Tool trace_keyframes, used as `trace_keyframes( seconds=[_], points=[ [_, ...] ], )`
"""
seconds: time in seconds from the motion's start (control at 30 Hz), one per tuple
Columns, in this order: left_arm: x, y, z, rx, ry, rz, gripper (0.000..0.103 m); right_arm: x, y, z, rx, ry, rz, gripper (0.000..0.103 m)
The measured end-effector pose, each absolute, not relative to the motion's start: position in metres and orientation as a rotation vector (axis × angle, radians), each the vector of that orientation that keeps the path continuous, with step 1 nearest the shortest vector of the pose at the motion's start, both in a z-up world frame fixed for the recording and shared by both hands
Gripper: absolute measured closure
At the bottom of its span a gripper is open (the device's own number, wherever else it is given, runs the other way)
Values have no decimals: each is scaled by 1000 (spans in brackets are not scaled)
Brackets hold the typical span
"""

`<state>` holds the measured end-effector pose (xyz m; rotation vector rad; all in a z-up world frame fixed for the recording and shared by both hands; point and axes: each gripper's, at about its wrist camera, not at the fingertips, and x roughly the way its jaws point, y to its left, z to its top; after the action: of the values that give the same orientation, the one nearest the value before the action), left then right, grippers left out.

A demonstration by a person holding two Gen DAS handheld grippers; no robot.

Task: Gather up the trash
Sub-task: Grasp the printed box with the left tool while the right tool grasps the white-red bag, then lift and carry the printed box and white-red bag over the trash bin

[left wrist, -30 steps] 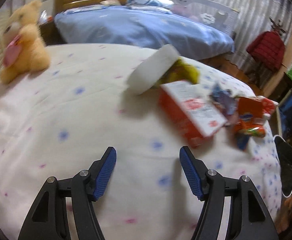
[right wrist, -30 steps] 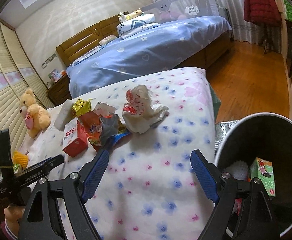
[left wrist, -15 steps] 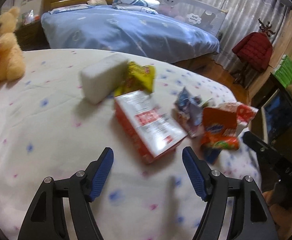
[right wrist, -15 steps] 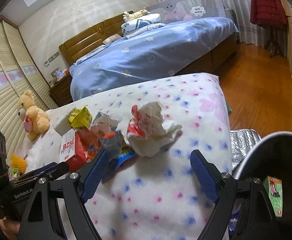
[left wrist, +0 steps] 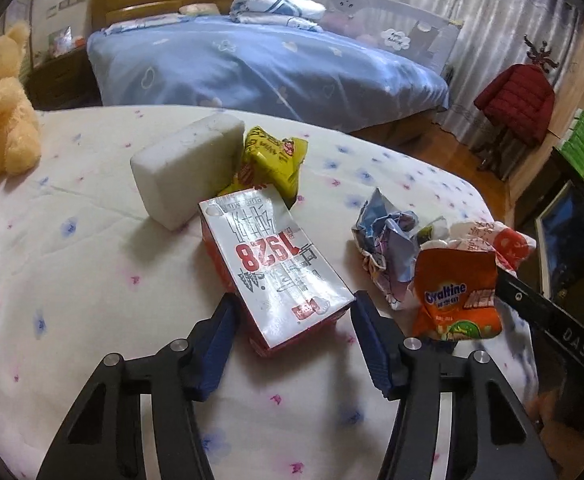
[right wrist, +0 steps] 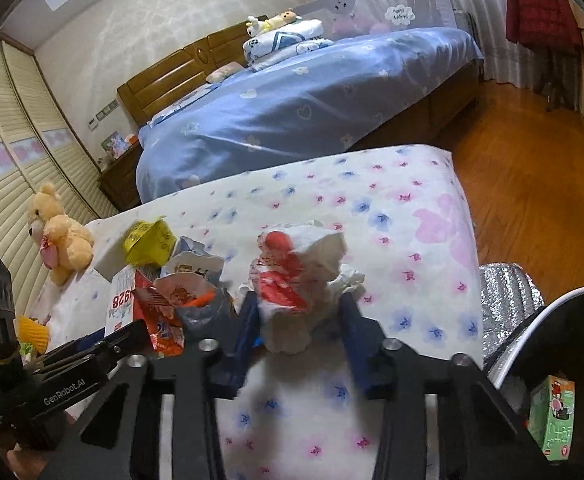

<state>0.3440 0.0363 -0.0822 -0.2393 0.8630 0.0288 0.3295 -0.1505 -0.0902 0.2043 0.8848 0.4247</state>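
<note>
On the flowered mattress (left wrist: 92, 272), the left gripper (left wrist: 292, 340) is closing its jaws around the red and white 1928 carton (left wrist: 276, 268), though a gap remains on both sides. Just behind this carton lie a white foam block (left wrist: 184, 168) and a yellow wrapper (left wrist: 272, 156). Only the right wrist view shows the right gripper (right wrist: 300, 320) closing, its jaws pinching a crumpled white and red bag (right wrist: 300, 280), and the dark bin (right wrist: 540, 344) with a green box (right wrist: 552, 416).
</note>
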Motion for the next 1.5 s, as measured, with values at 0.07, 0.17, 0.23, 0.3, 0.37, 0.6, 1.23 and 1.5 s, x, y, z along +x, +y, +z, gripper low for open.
trace_keyframes(
  seconds=[0.07, 0.17, 0.23, 0.3, 0.37, 0.6, 1.23, 1.5],
  points=[
    [337, 37, -82, -235, 853, 18, 47, 325, -151, -88, 211, 883, 431, 78],
    [324, 39, -82, -230, 845, -5, 47, 315, -154, -85, 220, 878, 429, 86],
    [312, 37, -82, -218, 846, -37, 48, 308, -156, -83, 229, 872, 425, 87],
    [299, 37, -80, -203, 842, -48, 48, 300, -159, -81, 243, 868, 428, 87],
    [285, 37, -77, -197, 829, -66, 48, 291, -162, -77, 251, 856, 421, 87],
    [250, 28, -60, -154, 803, -134, 48, 258, -176, -67, 276, 826, 399, 87],
    [223, -48, -53, -27, 779, -316, 48, 201, -255, -69, 353, 832, 251, 87],
    [226, -76, -55, 11, 781, -365, 48, 189, -281, -68, 375, 817, 203, 87]
  ],
)
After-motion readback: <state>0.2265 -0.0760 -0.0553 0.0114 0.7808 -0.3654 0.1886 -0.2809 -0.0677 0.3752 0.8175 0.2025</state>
